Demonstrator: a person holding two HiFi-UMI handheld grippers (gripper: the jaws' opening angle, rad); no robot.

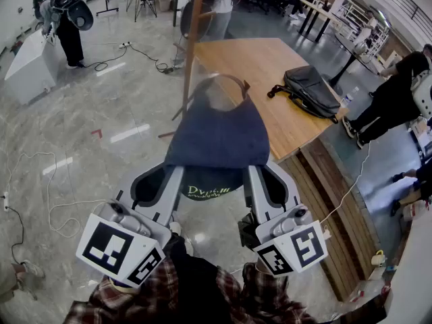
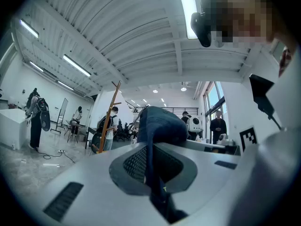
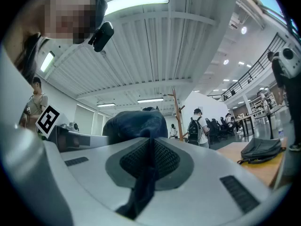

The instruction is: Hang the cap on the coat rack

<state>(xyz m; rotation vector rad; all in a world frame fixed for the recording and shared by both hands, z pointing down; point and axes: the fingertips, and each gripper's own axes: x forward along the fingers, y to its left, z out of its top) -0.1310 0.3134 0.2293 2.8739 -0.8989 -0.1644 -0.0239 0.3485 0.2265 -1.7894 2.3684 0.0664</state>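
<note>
Nearest the camera, plaid sleeves (image 1: 202,292) lead to the two marker cubes, the left one (image 1: 121,248) and the right one (image 1: 293,245). Just ahead of them, the left gripper (image 1: 174,174) has its jaws pressed together on one edge of the dark blue cap (image 1: 216,137), with a fold of fabric pinched in the seam between the pads. The right gripper (image 1: 256,174) is clamped the same way on the opposite edge. The cap hangs spread between them in the air above the pale floor (image 1: 101,154), crown away from the person and lettering on its underside. Beyond it stands the wooden coat rack (image 1: 194,39), its pole rising behind the cap; the cap is on none of its pegs. To the right is a wooden table (image 1: 270,113) with a black bag (image 1: 312,90) lying on it. Farther off, people stand about the hall.
</note>
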